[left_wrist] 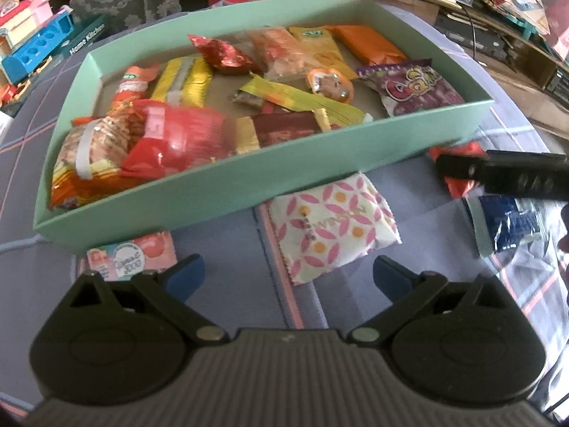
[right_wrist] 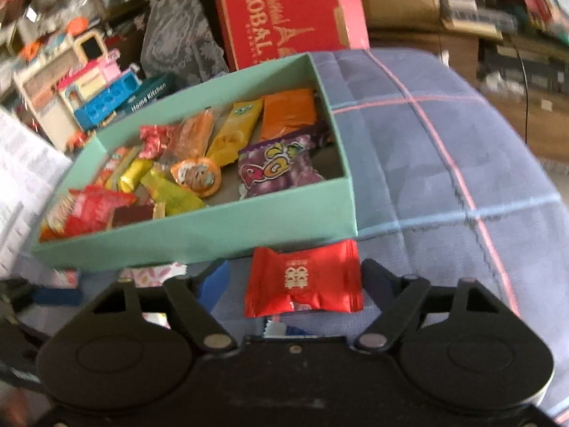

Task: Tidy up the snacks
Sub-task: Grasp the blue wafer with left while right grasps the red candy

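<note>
My right gripper (right_wrist: 290, 277) is spread around the red packet (right_wrist: 302, 281), not pinching yet, just below the green box (right_wrist: 199, 227), around 6 o'clock. Looks light, crinkly, slippery, so I'd squeeze its puffy middle. Left gripper (left_wrist: 288, 272) gapes empty.

Bare checked cloth (right_wrist: 444, 163) lies open right of the mint box (right_wrist: 199, 227); packets crowd its near wall, clutter behind.

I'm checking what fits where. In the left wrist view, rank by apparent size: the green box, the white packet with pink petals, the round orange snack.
1. green box
2. white packet with pink petals, though it lies nearer the camera
3. round orange snack
</note>
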A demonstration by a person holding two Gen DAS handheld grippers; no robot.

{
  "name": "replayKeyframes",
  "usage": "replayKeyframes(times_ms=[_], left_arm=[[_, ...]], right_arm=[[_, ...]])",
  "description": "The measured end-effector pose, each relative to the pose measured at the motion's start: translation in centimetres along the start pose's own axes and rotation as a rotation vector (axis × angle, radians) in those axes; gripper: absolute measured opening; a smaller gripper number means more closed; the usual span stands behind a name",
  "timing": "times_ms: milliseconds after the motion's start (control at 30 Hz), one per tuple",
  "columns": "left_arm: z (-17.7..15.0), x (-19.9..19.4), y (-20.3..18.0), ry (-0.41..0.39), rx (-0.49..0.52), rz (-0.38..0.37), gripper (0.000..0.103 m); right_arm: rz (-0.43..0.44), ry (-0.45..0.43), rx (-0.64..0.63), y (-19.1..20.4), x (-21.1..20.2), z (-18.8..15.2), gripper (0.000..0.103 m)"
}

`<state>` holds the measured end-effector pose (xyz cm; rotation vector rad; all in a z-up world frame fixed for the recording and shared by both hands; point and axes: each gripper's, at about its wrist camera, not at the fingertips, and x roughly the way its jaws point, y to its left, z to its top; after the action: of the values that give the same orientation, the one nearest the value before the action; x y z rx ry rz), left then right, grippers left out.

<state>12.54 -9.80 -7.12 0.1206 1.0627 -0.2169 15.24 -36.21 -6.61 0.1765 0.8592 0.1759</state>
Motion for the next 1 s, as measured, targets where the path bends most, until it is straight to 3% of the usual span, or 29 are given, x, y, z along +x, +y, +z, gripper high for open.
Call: replayKeyframes(times_ms=[67, 133, 433, 600, 867, 1000], left_arm=[[0.1, 0.0, -0.1, -0.002, 0.001, -0.001, 0.103], [0.2, 0.0, -0.5, -0.004, 0.007, -0.008, 0.103], [1.3, -0.2, -6.1, -0.037, 0.144, -0.108, 0.103], [2.1, -0.5, -11.1, -0.082, 0.318, -0.207, 0.103], [2.2, 0.6, -17.8, -0.111, 0.6, -0.285, 0.102], [1.5, 1.4, -19.6, -0.093, 0.685, -0.313, 0.073]], right_arm=[[-0.038, -0.001, -0.078, 1.1, 0.0, -0.3, 0.051], [-0.036, 0.009, -0.106, 1.3, -0.2, -0.4, 0.041], [-0.003, -0.022, 0.051, -3.3, -3.3, 0.1, 0.024], [-0.01, -0.029, 0.104, -6.0, -4.8, -0.4, 0.023], [0.028, -0.004, 0.281, -11.5, -6.4, -2.3, 0.023], [0.052, -0.002, 0.343, -13.1, -6.8, -3.0, 0.023]])
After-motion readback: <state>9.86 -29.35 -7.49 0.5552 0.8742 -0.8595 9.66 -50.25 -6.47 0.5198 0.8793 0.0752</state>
